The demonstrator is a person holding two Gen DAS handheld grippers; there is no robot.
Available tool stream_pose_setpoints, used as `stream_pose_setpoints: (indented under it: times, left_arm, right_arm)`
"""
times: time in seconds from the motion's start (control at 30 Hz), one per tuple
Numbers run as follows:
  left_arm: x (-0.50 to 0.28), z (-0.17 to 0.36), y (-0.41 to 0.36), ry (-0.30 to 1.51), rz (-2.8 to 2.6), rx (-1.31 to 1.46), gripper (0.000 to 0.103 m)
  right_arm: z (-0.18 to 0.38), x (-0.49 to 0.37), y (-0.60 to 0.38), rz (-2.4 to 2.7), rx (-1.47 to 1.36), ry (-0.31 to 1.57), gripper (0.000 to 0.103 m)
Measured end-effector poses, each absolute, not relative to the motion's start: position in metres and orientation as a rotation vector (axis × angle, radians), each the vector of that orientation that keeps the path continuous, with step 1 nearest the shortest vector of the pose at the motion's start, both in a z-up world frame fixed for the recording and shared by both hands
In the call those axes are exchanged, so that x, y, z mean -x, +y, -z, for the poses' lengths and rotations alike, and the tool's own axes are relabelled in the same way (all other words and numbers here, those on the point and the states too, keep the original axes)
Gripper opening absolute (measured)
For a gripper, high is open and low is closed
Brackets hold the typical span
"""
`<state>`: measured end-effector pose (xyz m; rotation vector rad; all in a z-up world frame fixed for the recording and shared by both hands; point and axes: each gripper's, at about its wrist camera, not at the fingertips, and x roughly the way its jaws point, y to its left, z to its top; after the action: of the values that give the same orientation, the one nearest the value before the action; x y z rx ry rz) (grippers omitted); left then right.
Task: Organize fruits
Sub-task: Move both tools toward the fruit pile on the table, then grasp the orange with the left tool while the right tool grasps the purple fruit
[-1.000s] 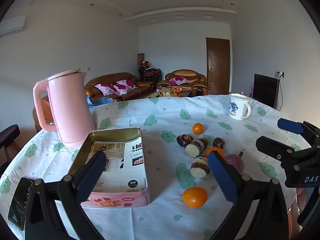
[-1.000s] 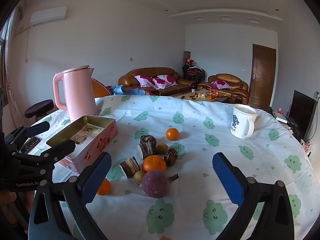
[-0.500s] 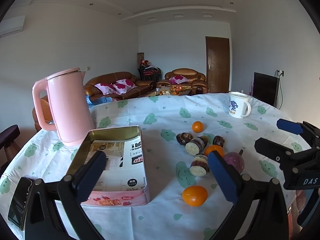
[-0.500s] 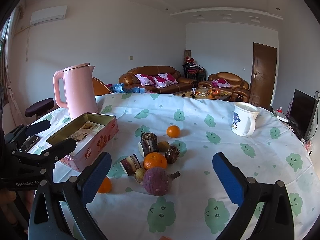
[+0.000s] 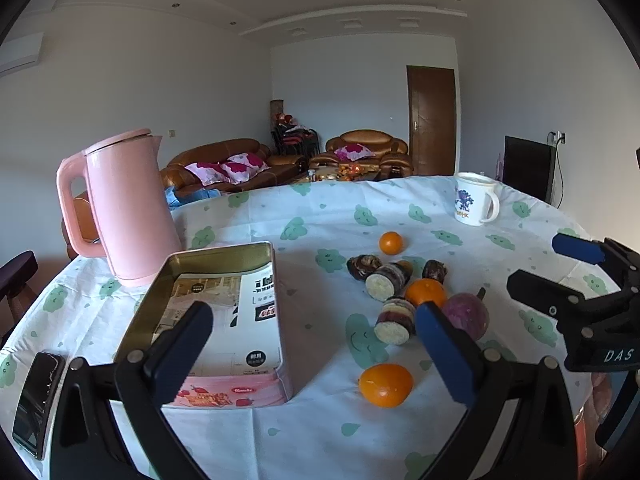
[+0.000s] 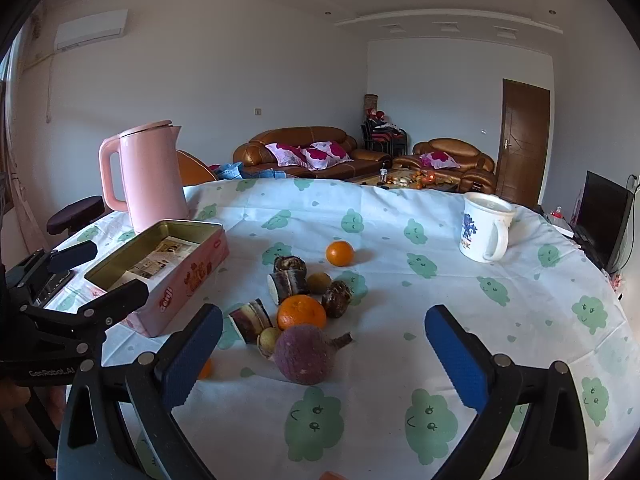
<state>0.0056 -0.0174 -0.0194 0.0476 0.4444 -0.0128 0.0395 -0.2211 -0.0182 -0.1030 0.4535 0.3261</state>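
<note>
A pile of produce lies mid-table: oranges [image 6: 301,312] [image 6: 339,253], cut sugarcane pieces [image 6: 252,321], dark tubers [image 6: 337,298] and a purple round root [image 6: 306,354]. One orange [image 5: 385,385] lies apart, near my left gripper. An open pink tin [image 5: 218,320] with paper inside lies left of the pile; it also shows in the right wrist view [image 6: 160,264]. My left gripper [image 5: 312,350] is open and empty above the near table edge. My right gripper [image 6: 324,356] is open and empty, just short of the purple root.
A pink kettle [image 5: 124,208] stands behind the tin. A white mug [image 6: 484,232] stands at the far right. A phone [image 5: 38,396] lies at the left edge. The round table has a white cloth with green prints [image 6: 400,420].
Both grippers have drifted slightly forward toward the table. Both stay open and nothing on the table has moved.
</note>
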Motion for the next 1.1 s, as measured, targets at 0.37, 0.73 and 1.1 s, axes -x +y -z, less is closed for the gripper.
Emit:
stream_pose_setpoints:
  times: [0.37,0.73,1.1]
  left_arm:
    - [-0.021,0.050,-0.035,0.529,0.079,-0.064,0.100]
    - [-0.029,0.065,-0.063,0.626,0.192,-0.139,0.071]
    - [-0.038,0.075,-0.063,0.722,0.266,-0.123,0.050]
  right_arm:
    - [0.049,-0.060,-0.241,-0.273,0.068,0.533,0.102]
    - [0.062,-0.069,-0.256,-0.268,0.019,0.563,0.099]
    - [0.060,-0.070,-0.237,-0.357,0.022,0.582,0.086]
